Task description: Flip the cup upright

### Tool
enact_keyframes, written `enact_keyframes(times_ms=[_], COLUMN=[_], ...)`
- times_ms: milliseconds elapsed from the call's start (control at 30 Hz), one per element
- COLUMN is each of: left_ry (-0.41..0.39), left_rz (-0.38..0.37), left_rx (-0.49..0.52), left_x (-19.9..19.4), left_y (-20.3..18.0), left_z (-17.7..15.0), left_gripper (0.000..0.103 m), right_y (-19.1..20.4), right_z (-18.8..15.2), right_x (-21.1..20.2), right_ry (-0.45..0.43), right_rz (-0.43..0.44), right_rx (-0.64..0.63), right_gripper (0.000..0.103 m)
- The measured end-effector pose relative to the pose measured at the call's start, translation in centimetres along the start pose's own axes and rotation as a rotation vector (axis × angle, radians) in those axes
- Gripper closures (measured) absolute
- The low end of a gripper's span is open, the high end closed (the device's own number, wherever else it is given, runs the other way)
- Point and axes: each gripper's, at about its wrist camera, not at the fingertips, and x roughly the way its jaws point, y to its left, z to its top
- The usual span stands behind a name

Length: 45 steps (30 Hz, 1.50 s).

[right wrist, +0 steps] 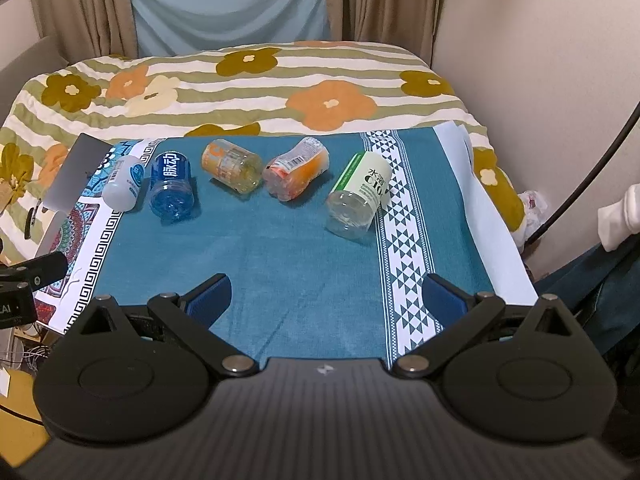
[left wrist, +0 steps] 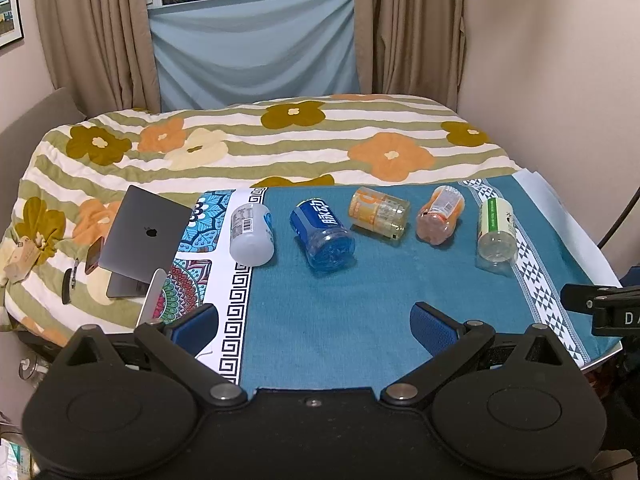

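Five cups lie on their sides in a row near the far edge of the teal cloth (left wrist: pixel 320 320), bottoms toward the cameras: white cup (left wrist: pixel 252 234), blue cup (left wrist: pixel 322 234), yellow cup (left wrist: pixel 380 212), orange cup (left wrist: pixel 440 214), green-labelled cup (left wrist: pixel 496 228). Left gripper (left wrist: pixel 314 322) and right gripper (right wrist: pixel 326 294) hover with fingers apart, holding nothing.

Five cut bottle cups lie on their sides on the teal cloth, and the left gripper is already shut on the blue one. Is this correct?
Not quite. The five cups do lie on the teal cloth, but in the left wrist view the left gripper is open and empty, well short of the blue cup.
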Motion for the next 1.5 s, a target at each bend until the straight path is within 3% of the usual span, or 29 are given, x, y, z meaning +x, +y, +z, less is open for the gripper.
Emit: enact_keyframes(times_ms=[1500], left_ry=[0.014], left_rz=[-0.002], left_rx=[-0.013], left_x=[-0.1], left_y=[1.1], left_z=[-0.2], left_gripper=[0.000], right_y=[0.8], right_z=[-0.1], right_x=[-1.0], right_ry=[-0.012], right_rz=[0.010], right_rx=[-0.003], right_gripper=[0.000])
